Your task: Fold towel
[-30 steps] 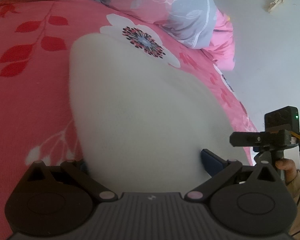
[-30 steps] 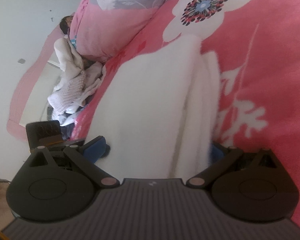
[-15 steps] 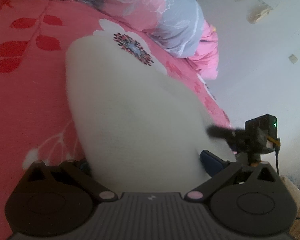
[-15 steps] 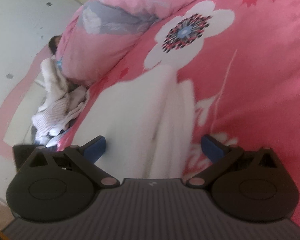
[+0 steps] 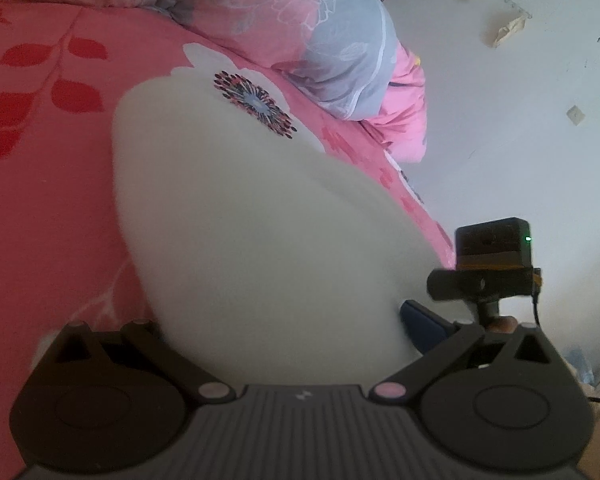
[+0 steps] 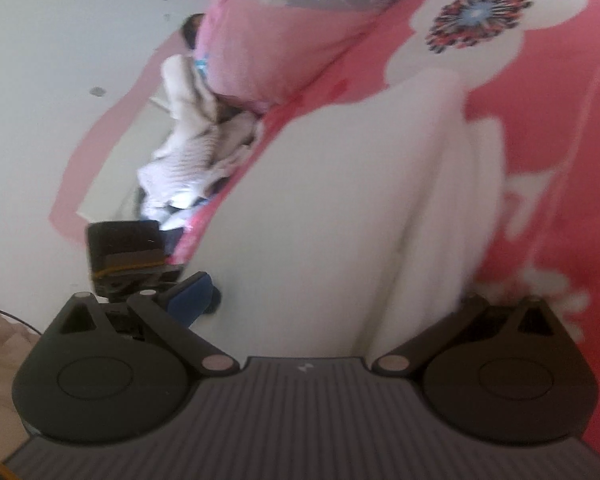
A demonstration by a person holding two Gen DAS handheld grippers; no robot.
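Your left gripper (image 5: 280, 332) held its jaws spread around the near edge of the white towel (image 5: 260, 216); whether the pads pinched cloth could not be told, one being hidden. Your right gripper (image 6: 340, 300), whose pads stood bare and apart half a second earlier, was again buried in the towel (image 6: 340, 208), its right finger hidden, so its grip was likewise uncertain. The towel lay doubled on the pink floral bedspread (image 5: 48, 208), folded layers showing along its right edge. The near edge had probably been regathered for another fold toward the far pillow (image 5: 332, 36).
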